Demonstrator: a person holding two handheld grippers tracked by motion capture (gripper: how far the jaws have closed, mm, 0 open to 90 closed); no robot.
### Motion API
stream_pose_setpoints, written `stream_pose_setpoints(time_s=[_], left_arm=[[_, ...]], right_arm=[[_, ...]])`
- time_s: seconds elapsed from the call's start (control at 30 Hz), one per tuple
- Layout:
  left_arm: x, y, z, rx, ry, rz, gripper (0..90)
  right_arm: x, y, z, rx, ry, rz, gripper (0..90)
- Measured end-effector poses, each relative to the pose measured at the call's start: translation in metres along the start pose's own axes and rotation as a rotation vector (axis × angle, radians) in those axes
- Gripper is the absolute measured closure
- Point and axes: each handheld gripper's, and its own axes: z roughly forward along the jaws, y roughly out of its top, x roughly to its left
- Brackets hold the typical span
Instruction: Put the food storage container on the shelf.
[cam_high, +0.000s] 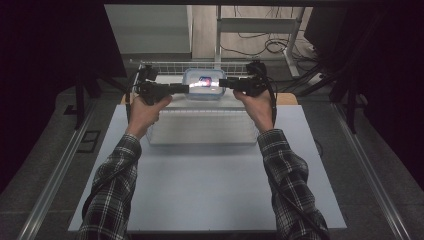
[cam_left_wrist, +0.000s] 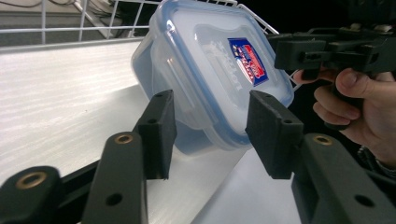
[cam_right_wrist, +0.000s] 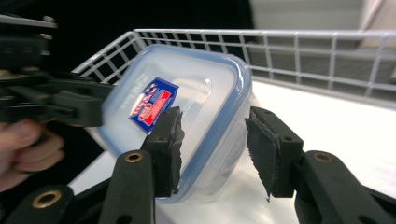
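Observation:
A clear plastic box with a blue-rimmed lid and a red-and-blue label (cam_high: 203, 83) (cam_left_wrist: 210, 60) (cam_right_wrist: 187, 98) stands on a white raised board (cam_high: 200, 127). My left gripper (cam_high: 186, 88) (cam_left_wrist: 210, 133) reaches in from the left. Its jaws stand apart around the box's near edge, and the pads (cam_left_wrist: 159, 135) do not visibly press on it. My right gripper (cam_high: 223, 83) (cam_right_wrist: 214, 149) comes in from the right and straddles the opposite edge. A gap shows between its right pad (cam_right_wrist: 268, 154) and the box wall. Each gripper also appears across the box in the other's view.
A white wire rack (cam_high: 175, 65) (cam_right_wrist: 299, 51) runs close behind the box. The board rests on a pale table top (cam_high: 210, 185) that stretches toward me. Beyond the table are a desk frame and floor cables (cam_high: 270, 45); both sides are dark.

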Motion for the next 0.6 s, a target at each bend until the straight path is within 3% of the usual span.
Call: stream_pose_setpoints(time_s=[0.23,0.43,0.5,0.6], left_arm=[[-0.006,0.005,0.0,-0.019,0.08,0.019,50.5],[-0.008,0.005,0.002,-0.031,0.115,0.041,46.9],[-0.009,0.004,0.001,-0.04,0.125,0.05,43.5],[-0.011,0.002,-0.001,-0.067,0.136,0.067,34.8]], right_arm=[[0.004,0.002,0.006,-0.002,-0.051,-0.012,57.2],[0.004,0.003,0.009,-0.011,-0.081,-0.021,54.1],[0.004,0.003,0.008,-0.016,-0.078,-0.02,50.6],[0.004,0.002,0.005,-0.037,-0.026,-0.012,40.1]])
